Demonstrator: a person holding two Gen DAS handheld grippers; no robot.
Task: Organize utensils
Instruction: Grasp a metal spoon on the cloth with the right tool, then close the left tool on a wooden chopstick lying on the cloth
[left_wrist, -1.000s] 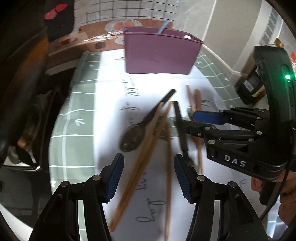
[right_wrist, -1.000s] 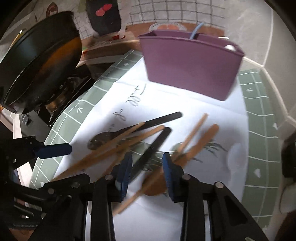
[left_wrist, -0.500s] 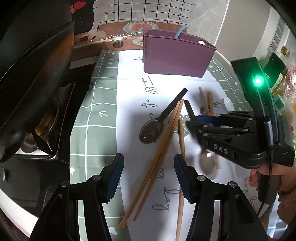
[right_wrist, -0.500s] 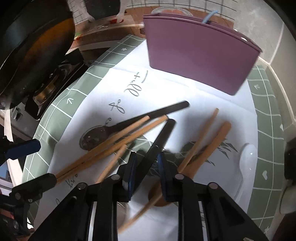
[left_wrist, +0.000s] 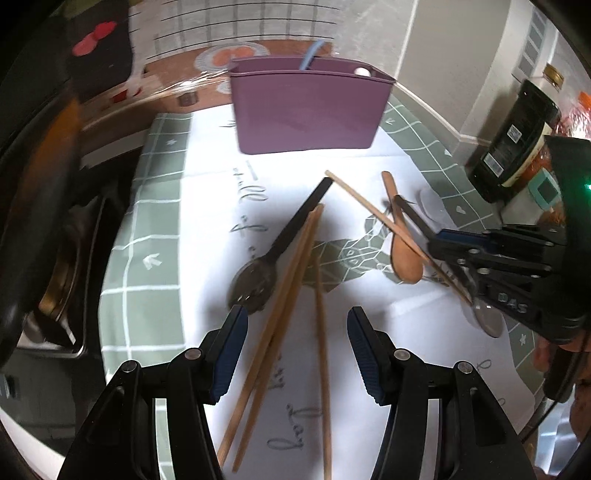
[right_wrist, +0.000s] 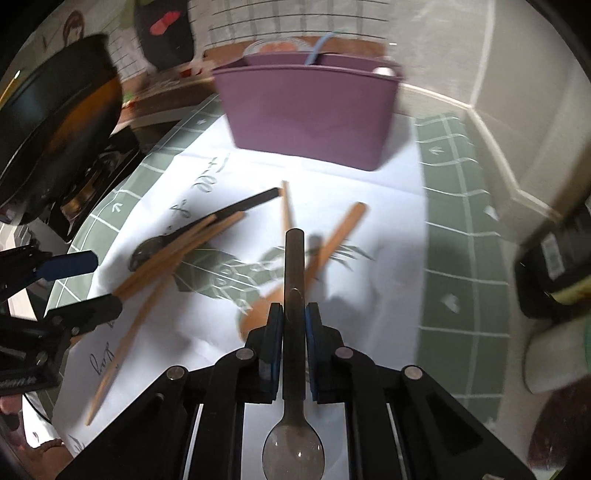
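My right gripper (right_wrist: 294, 314) is closing on the handle of a dark-handled metal spoon (right_wrist: 294, 258), with the pads pressing on it. The bowl of the spoon hangs back under the gripper and the handle points toward the purple utensil holder (right_wrist: 310, 114). In the left wrist view the same spoon (left_wrist: 413, 218) sits lifted in the right gripper (left_wrist: 437, 238). My left gripper (left_wrist: 293, 332) is open and holds nothing, above a few wooden chopsticks (left_wrist: 291, 280). A black-handled spoon (left_wrist: 291, 229) and a wooden spoon (left_wrist: 404, 254) lie on the white paper.
The purple holder (left_wrist: 306, 110) stands at the far end with a blue straw-like item inside. A black pan (right_wrist: 55, 129) sits on the stove at the left. A dark bottle (left_wrist: 517, 140) stands at the right. A green grid mat (left_wrist: 147, 258) lies under the paper.
The right gripper's jaws have narrowed onto the dark spoon's handle and raised it off the paper, turning it toward the holder. The left gripper has stayed open.
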